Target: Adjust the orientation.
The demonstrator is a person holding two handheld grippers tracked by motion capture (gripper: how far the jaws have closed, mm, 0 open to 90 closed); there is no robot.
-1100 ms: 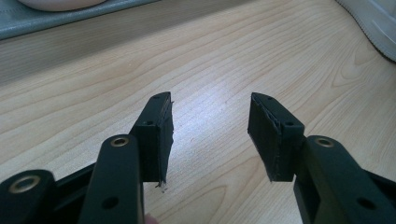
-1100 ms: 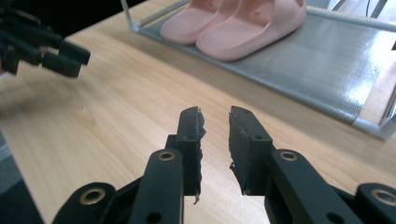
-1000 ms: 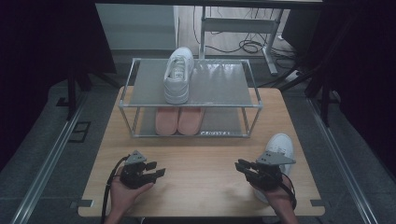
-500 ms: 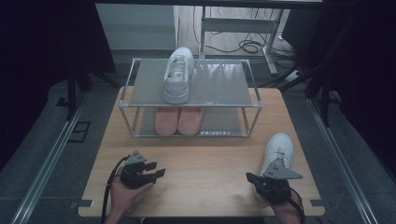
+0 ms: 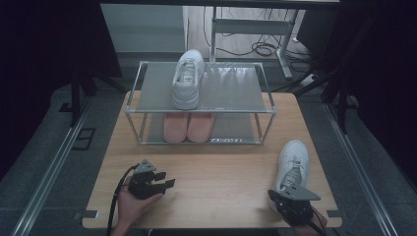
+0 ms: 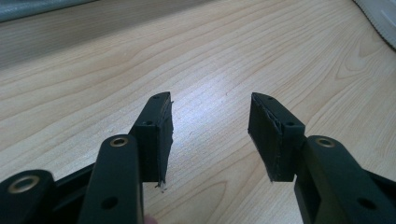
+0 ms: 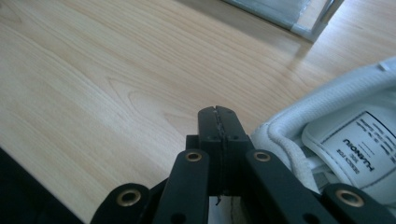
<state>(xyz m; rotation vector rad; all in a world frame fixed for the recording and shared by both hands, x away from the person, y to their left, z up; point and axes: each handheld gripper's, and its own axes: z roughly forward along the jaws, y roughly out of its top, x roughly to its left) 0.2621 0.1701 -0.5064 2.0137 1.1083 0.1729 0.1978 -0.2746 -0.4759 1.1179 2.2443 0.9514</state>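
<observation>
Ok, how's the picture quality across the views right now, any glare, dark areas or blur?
High view: dim, surroundings near black, soft sheen on the rack's top shelf. Left gripper view: bright glare patch on the table between the jaws, which look soft. Right gripper view: evenly lit, white sneaker label readable, far rack blurred.

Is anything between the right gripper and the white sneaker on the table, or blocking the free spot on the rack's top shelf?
Nothing visible. The right gripper, jaws shut, sits beside the white sneaker's heel collar. The metal rack's top shelf is bare beside the other white sneaker.
</observation>
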